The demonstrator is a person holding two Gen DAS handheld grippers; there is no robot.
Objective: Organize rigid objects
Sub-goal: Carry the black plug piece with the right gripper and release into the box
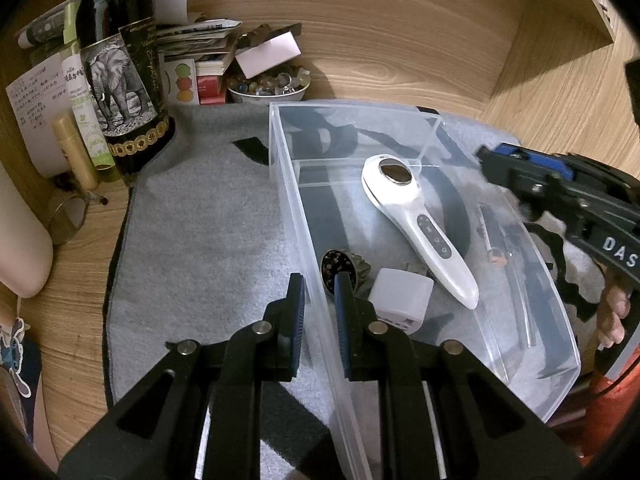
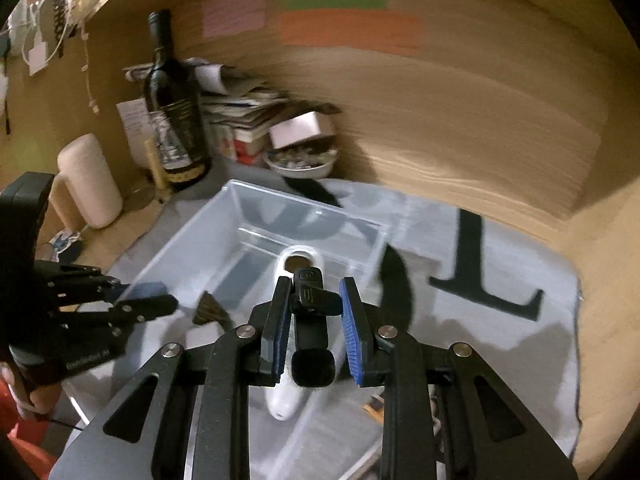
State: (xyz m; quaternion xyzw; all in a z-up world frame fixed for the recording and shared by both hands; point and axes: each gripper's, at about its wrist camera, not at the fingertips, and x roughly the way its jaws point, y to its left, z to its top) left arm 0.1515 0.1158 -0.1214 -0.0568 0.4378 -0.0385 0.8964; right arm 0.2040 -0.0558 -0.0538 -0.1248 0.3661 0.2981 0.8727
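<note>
A clear plastic bin, rectangular with thin see-through walls and rounded corners, is set on a grey felt mat that carries black letter shapes; the mat is spread over a wood-grain table. Inside the bin a smooth white handheld device with an oval metal plate at its head and a grey button strip along its handle is laid diagonally. Beside its handle end, at the near wall of the bin, a white cube-shaped charger plug is seen, and next to that a small round dark object with a dotted face. A thin pen-like item is laid along the bin's far-side wall.

The left hand-held gripper is placed astride the bin's near wall, its blue ribbed pads a little apart with one finger inside the bin and one outside; whether the wall is pinched cannot be told.

The right hand-held gripper is held above the bin, directly over the white device. A small black clip-shaped object with a rounded square end sits between its spread pads; it touches the left pad, while a gap is seen at the right pad.

Behind the bin, a dark glass bottle with an elephant label and a bowl of pebbles are seen.
</note>
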